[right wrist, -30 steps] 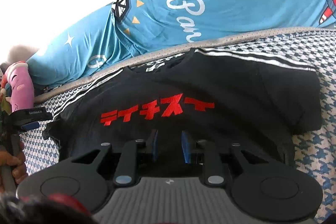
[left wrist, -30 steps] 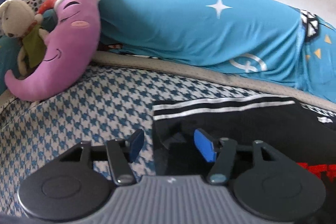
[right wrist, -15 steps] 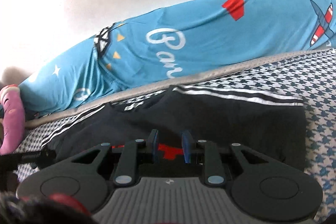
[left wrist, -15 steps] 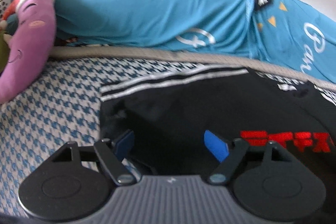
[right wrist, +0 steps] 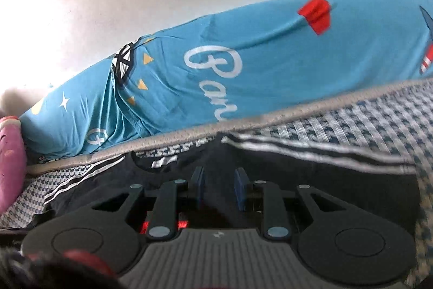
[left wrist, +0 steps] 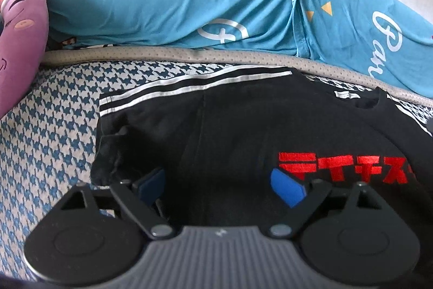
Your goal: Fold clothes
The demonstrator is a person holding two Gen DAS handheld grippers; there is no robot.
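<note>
Our left claw (left wrist: 217, 184) spreads wider over the shirt (left wrist: 243, 126); our right claw (right wrist: 218, 187), narrowly parted, hides its red print

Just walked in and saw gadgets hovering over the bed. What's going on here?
A person is working on a black T-shirt with red lettering, spread on the blue-and-white houndstooth bed cover. The left gripper hangs wide open over the shirt's left side. The right gripper sits low over the shirt's middle, jaws narrowly apart, gripping nothing visible. No fold shows yet.

Daylight glare upper left; right view motion-blurred.
</note>
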